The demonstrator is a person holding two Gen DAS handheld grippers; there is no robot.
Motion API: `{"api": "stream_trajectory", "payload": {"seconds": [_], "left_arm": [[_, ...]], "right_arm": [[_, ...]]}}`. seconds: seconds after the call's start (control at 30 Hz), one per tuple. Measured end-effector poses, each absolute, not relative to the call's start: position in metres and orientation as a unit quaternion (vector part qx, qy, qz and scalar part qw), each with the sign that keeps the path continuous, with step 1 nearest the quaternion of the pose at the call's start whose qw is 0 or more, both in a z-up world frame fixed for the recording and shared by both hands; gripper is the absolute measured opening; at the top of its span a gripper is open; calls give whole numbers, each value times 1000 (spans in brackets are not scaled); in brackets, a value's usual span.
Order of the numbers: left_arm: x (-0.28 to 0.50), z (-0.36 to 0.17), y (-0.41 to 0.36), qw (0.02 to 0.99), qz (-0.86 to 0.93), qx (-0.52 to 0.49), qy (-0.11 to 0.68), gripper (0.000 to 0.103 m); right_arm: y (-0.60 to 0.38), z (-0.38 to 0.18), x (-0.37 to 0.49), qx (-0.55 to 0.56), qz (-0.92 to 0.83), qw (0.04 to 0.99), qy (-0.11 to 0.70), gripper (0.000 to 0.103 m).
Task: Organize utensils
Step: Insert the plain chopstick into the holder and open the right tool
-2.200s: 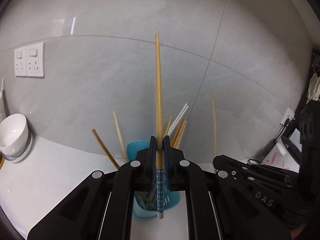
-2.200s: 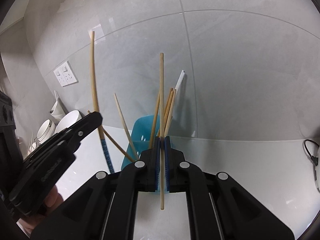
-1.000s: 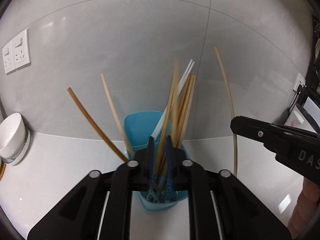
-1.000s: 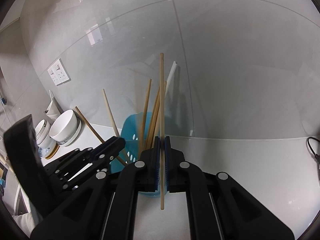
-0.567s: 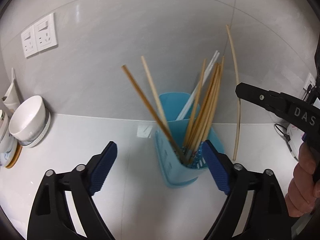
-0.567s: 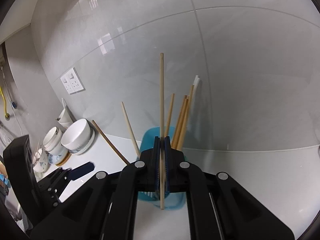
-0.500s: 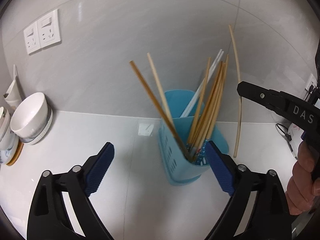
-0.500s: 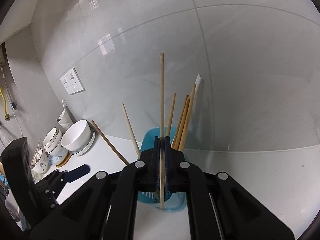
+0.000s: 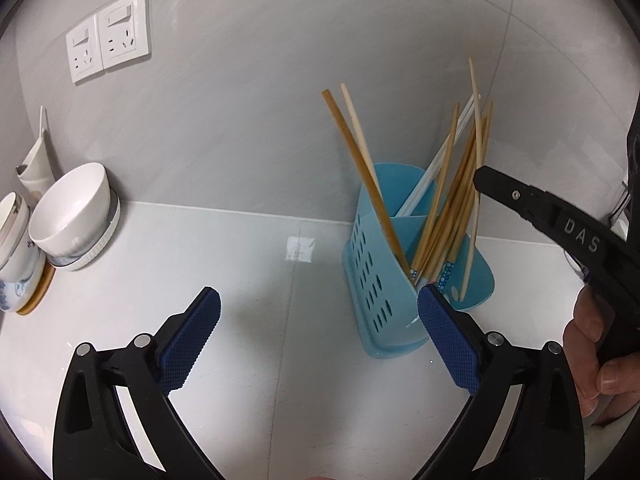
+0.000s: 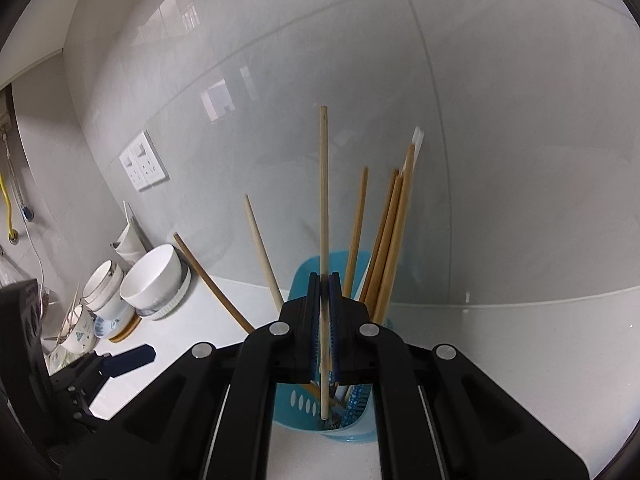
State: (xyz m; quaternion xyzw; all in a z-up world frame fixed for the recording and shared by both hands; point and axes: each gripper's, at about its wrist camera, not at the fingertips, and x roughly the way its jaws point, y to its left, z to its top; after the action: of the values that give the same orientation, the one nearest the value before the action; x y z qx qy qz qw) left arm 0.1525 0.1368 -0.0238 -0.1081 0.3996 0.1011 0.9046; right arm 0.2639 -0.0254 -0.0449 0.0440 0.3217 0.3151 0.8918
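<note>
In the left wrist view, the left tongs [image 9: 318, 312] stand wide with nothing between their blue pads: the jaws have just been opening, and the blue-patterned wooden chopstick they gripped a moment ago is gone from them, now standing among the bundle of wooden chopsticks [image 9: 448, 208] in the light blue perforated plastic utensil holder [image 9: 384, 280]. That piece of the sorting looks done. The holder sits on the white table [image 9: 240, 264] just beyond the right-hand pad, against the grey tiled wall, while a white ceramic bowl [image 9: 74, 210] rests well apart at the far left. At the right edge, the right tongs [image 9: 480, 178] pinch a pale thin wooden chopstick [image 9: 474, 184] whose lower end hangs inside the holder's rim. In the right wrist view, the right tongs [image 10: 325, 320] are clamped narrow on that pale chopstick [image 10: 324, 200], held upright, its tip low over the holder [image 10: 304, 276] directly ahead. Letting go here would likely drop it in with the rest.
</note>
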Motion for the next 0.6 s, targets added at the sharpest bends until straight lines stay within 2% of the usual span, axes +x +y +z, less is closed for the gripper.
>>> {"api": "stream_trajectory", "payload": {"seconds": [0.6], "left_arm": [[155,-29,141,902,113,-117,400,97]], "right_arm": [[-23,-63,251,-8,288,898,333,7]]}}
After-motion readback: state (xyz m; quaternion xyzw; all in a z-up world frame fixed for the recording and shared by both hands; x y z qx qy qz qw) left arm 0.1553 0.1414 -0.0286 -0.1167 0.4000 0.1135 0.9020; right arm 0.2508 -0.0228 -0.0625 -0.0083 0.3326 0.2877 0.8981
